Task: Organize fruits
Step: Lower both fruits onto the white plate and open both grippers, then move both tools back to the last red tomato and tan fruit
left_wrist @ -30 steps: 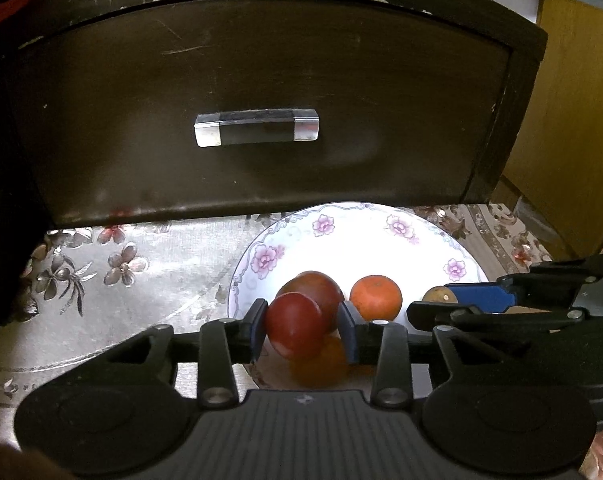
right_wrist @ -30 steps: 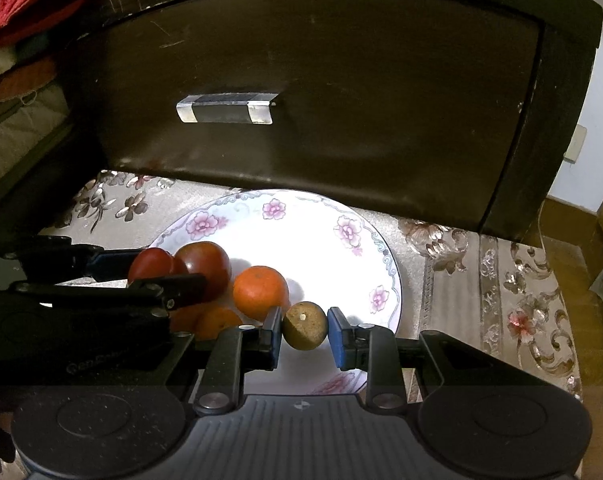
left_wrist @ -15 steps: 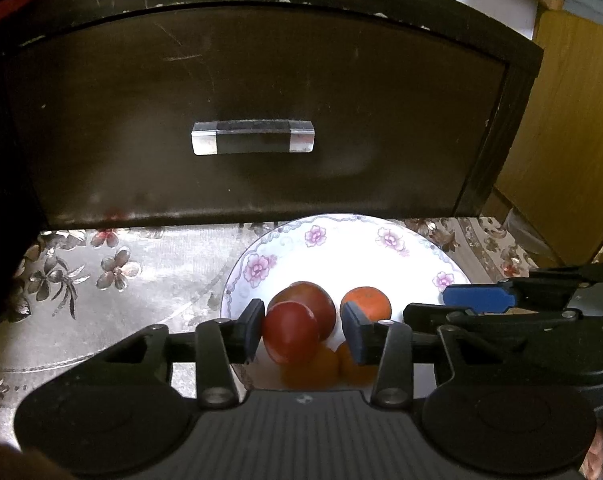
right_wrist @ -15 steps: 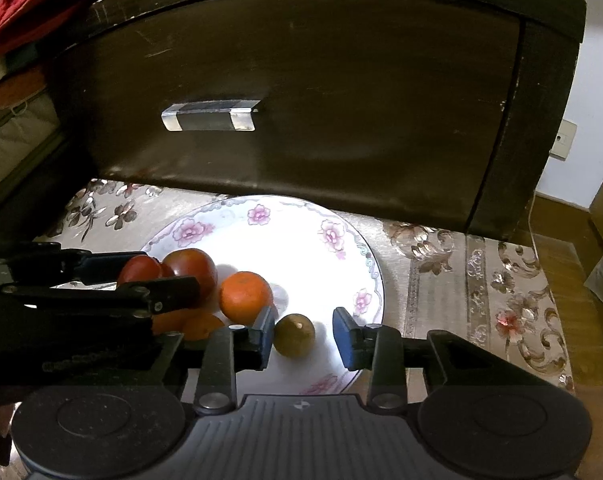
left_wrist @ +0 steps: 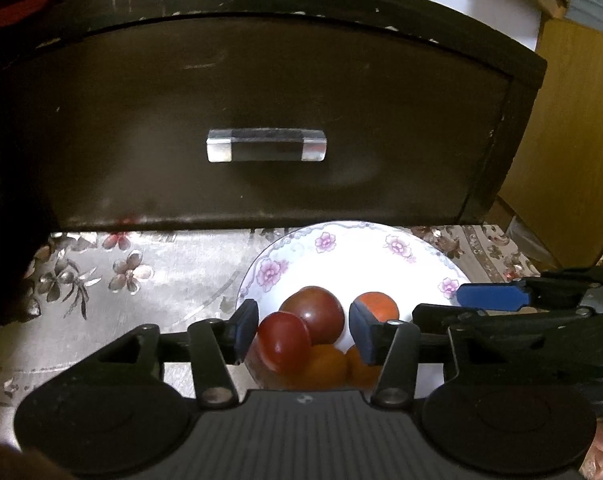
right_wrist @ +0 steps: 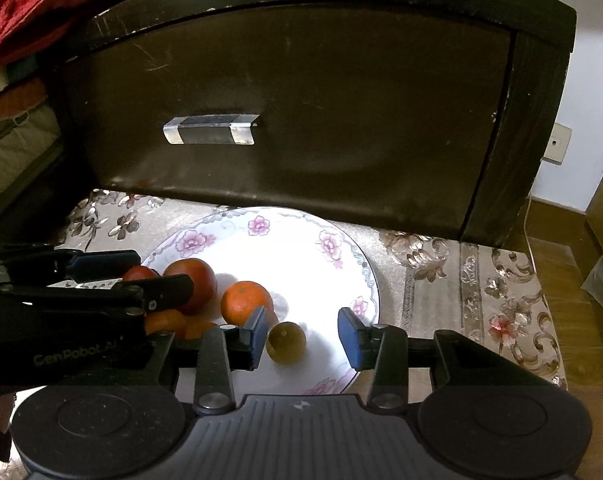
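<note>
A white flowered plate (right_wrist: 301, 248) (left_wrist: 353, 248) holds the fruit. My left gripper (left_wrist: 303, 330) is open above the plate's near left side; a small red tomato (left_wrist: 283, 342) lies between its pads on the pile, beside a bigger dark red tomato (left_wrist: 315, 312), with oranges (left_wrist: 325, 366) under them. My right gripper (right_wrist: 303, 336) is open; a small brown-green fruit (right_wrist: 286, 342) lies on the plate between its pads, free of both. An orange (right_wrist: 246, 301) sits just behind it. The left gripper (right_wrist: 101, 276) hides part of the pile in the right wrist view.
A dark wooden drawer front (left_wrist: 261, 120) with a shiny handle (left_wrist: 266, 150) stands right behind the plate. The plate rests on a flowered cloth (left_wrist: 141, 272). Red fabric (right_wrist: 41, 4) lies on top at the left. A wooden cabinet (left_wrist: 573, 140) is at the right.
Both grippers have opened. The left let go of the small red tomato onto the pile, the right let go of the brown-green fruit onto the plate. Both drew back slightly.
</note>
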The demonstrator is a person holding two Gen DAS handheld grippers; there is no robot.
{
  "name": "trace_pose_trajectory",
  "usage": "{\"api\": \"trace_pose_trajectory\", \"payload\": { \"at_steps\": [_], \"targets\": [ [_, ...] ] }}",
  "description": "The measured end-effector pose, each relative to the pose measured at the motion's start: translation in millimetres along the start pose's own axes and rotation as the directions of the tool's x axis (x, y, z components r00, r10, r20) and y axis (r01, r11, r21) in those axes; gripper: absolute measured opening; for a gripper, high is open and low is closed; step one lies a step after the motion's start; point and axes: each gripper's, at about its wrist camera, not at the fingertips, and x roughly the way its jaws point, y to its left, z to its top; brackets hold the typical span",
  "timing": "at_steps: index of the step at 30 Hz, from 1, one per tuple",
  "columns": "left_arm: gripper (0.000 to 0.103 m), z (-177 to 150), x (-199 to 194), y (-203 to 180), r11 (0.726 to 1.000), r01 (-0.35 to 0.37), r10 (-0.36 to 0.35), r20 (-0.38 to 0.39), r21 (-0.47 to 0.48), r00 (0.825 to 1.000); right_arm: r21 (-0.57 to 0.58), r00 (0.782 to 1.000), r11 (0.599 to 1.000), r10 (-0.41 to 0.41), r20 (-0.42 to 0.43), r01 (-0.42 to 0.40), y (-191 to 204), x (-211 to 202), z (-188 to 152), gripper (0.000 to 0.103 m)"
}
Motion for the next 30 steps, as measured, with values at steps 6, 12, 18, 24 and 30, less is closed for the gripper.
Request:
{"api": "trace_pose_trajectory", "payload": {
  "at_steps": [6,12,18,24,30],
  "targets": [
    [0.055,-3,2,1,1.000,-0.004,0.004,-0.014,-0.009,1.000,-0.003,1.000,1.000,0.006,0.006,-0.006,2,-3,0,0.038],
    [0.056,-3,-1,2,1.000,0.000,0.000,-0.016,-0.007,1.000,0.002,1.000,1.000,0.006,0.011,-0.006,2,-4,0,0.038],
    [0.056,-3,-5,2,1.000,-0.007,0.007,-0.021,-0.001,1.000,-0.001,1.000,1.000,0.009,0.015,-0.009,4,-7,0,0.038],
    [0.056,-4,-10,1,1.000,-0.013,0.014,-0.021,0.015,1.000,0.002,1.000,1.000,0.009,0.018,-0.009,4,-12,-1,0.040],
    [0.056,-4,-28,4,0.999,-0.035,0.036,-0.021,0.037,0.999,0.001,0.999,1.000,0.020,0.027,-0.020,8,-18,-1,0.040]
  ]
}}
